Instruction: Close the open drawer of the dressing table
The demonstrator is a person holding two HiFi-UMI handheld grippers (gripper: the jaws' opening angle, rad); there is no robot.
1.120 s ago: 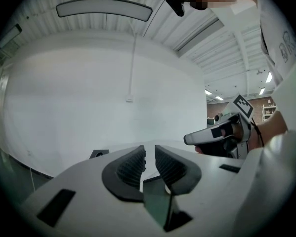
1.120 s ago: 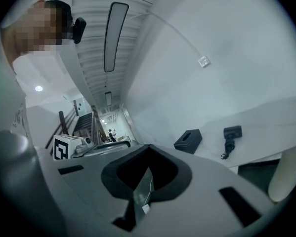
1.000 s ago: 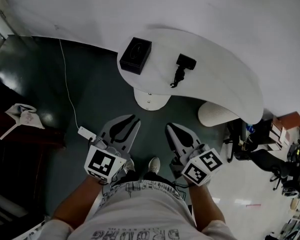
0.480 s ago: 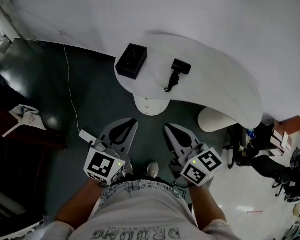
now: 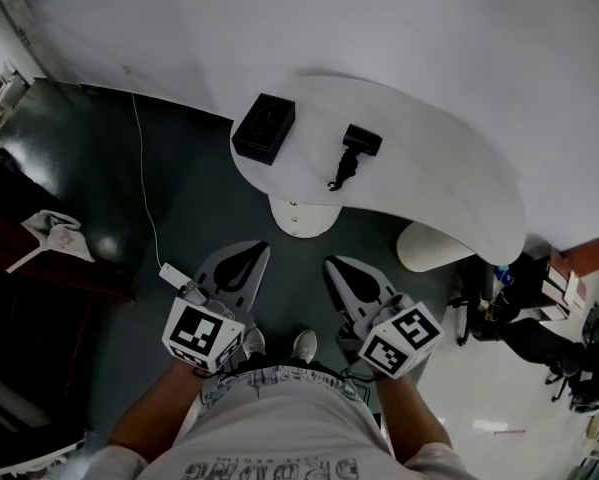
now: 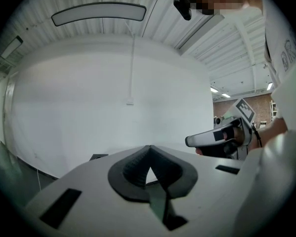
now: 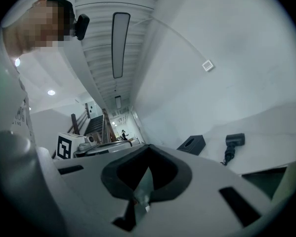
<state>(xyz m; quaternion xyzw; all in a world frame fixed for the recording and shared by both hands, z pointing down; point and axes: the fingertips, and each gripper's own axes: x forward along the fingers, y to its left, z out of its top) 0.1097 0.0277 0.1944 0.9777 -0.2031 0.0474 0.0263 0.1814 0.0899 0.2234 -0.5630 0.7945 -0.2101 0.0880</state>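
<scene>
Your left gripper is shut tight with nothing in it. Your right gripper is shut and empty too. They hang side by side, well short of the dressing table.

Just left of the left gripper, a white cable runs along the floor to a white plug. If you step on it, you could trip.

Ahead of both grippers, about between them, a round white part sticks out from under the table top. I think that is the open drawer. Its front looks curved, so shut tips could slide off it. A push on one side could jam it crooked. A hard shove could shake the top, and then the hair dryer beyond might slip off.

Count: two grippers, one cable, one plug, one drawer, one table, one black box and one hair dryer.
</scene>
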